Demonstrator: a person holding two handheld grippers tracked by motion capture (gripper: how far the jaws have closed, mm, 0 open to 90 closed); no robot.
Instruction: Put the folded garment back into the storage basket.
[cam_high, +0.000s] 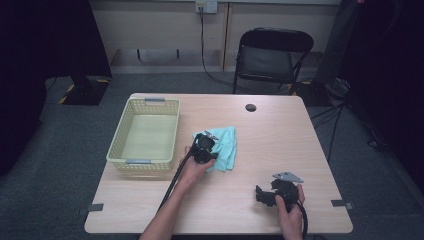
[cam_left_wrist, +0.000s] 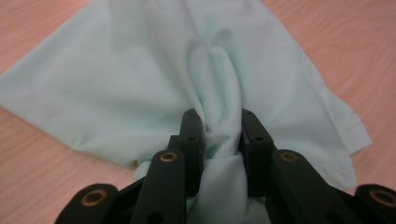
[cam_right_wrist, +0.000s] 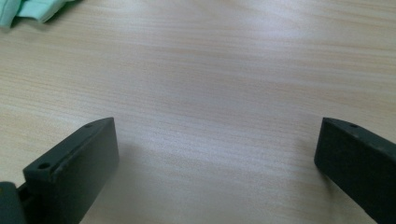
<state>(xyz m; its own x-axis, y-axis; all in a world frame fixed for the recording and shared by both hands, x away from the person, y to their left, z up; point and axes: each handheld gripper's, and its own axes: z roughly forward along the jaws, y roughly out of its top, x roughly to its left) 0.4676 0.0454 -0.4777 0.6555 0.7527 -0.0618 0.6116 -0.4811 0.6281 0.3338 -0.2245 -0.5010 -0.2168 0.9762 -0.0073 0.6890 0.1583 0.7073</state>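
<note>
A pale mint-green cloth lies crumpled near the middle of the wooden table. My left gripper rests on the cloth's left part, held by a hand. In the left gripper view its jaws pinch a raised fold of the cloth, so the left gripper is shut on it. My right gripper hovers low at the table's front right, its jaws pointing left. The right gripper stands wide open over bare wood, and a corner of the cloth shows at the top left.
A pale yellow slotted basket stands at the table's left, just left of the cloth. A small black round disc lies near the far edge. A black folding chair stands beyond the table.
</note>
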